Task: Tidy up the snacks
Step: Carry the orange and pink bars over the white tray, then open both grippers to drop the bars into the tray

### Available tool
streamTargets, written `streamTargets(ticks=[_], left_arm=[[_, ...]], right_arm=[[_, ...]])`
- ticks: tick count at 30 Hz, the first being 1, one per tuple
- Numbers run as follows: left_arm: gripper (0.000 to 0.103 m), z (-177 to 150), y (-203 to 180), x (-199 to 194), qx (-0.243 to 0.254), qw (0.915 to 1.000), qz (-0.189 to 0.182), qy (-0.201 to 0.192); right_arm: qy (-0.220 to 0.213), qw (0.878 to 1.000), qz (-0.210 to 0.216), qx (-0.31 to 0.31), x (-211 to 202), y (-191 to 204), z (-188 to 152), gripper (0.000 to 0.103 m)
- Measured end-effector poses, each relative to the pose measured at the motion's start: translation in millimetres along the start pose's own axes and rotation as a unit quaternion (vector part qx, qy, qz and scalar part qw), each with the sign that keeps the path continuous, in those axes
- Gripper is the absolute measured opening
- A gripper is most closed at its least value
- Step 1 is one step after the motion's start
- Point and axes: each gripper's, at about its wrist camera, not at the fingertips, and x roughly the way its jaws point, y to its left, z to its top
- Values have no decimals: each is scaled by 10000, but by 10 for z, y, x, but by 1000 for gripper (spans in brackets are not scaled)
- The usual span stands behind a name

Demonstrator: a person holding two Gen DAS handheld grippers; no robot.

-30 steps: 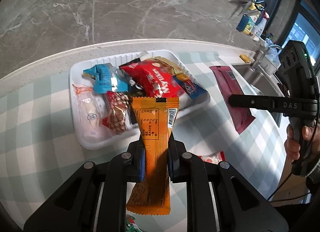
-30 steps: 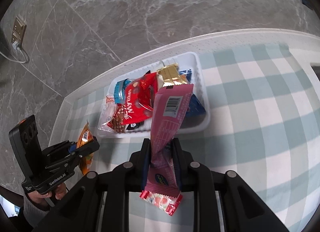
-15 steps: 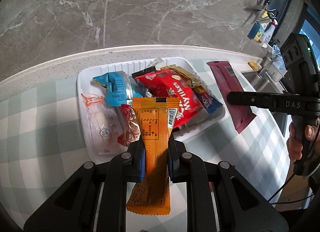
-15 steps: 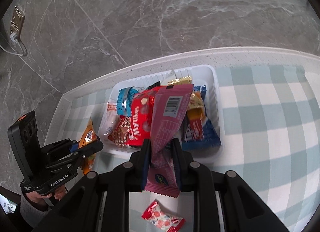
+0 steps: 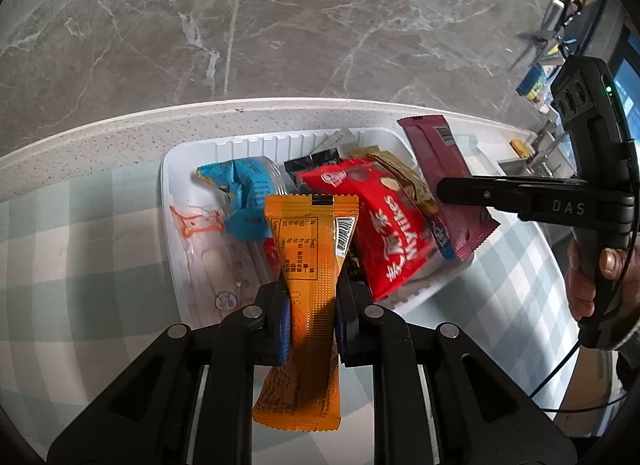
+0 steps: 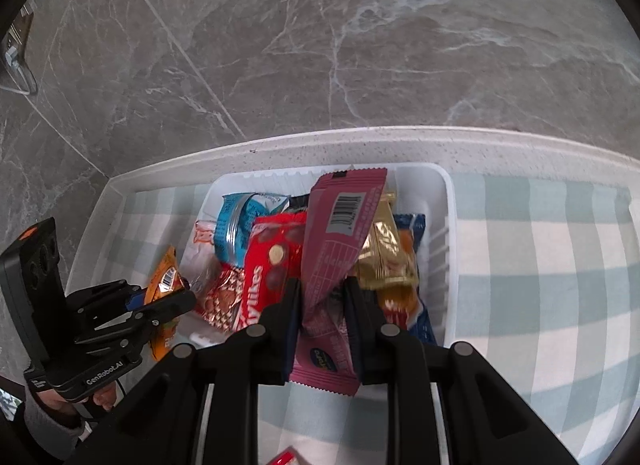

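My left gripper [image 5: 311,297] is shut on an orange snack bar [image 5: 310,265] and holds it over the near edge of the white tray [image 5: 176,153]. My right gripper [image 6: 323,297] is shut on a pink snack bar [image 6: 340,233] and holds it above the tray [image 6: 444,193]. The tray holds a red Mylikes bag [image 5: 380,225], a blue packet [image 5: 244,193], a gold packet [image 6: 384,257] and other snacks. In the left wrist view the right gripper [image 5: 452,193] hangs the pink bar [image 5: 440,169] over the tray's right end. In the right wrist view the left gripper [image 6: 172,297] holds the orange bar [image 6: 164,277] at the tray's left.
The tray sits on a green-and-white checked cloth [image 6: 540,265] near the counter's white back edge [image 6: 360,141], against a grey marble wall. A small red-and-white sweet [image 6: 284,459] lies on the cloth in front. A sink and bottles [image 5: 536,81] are at the far right.
Both grippers have moved forward toward the tray with their bars. The tray now looks larger, and both bars hang over it rather than in front of it.
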Motion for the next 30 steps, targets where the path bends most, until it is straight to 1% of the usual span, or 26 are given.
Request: streamTargets(ticks=[10,14,19,22,24,27,30], left_arm=[[15,195,162,155,-294,9996,7,-14],[15,286,201,278,-393,9992,22,7],[15,378,241,395,-499,9988,5,28],[15,450,230,443,-529,9986,-33,-23],[15,518,212,494,-502,9987,38,-13],[15,580,216,537,-523,9986,-75,-13],[15,621,207,579,-558,9984,-82,10]], right_arm=[[134,9992,-192,-331,251,21,187,23],[173,9988,-262,-386,339,12,226,23],[158,9985,-305,-437,366,-16,238,24],[149,9982,-333,-471,393,2,243,24],[139,9982,-333,-482,403,5,252,25],[112,9979,-373,-523,406,35,253,26],[61,9971,-446,-615,388,68,225,26]])
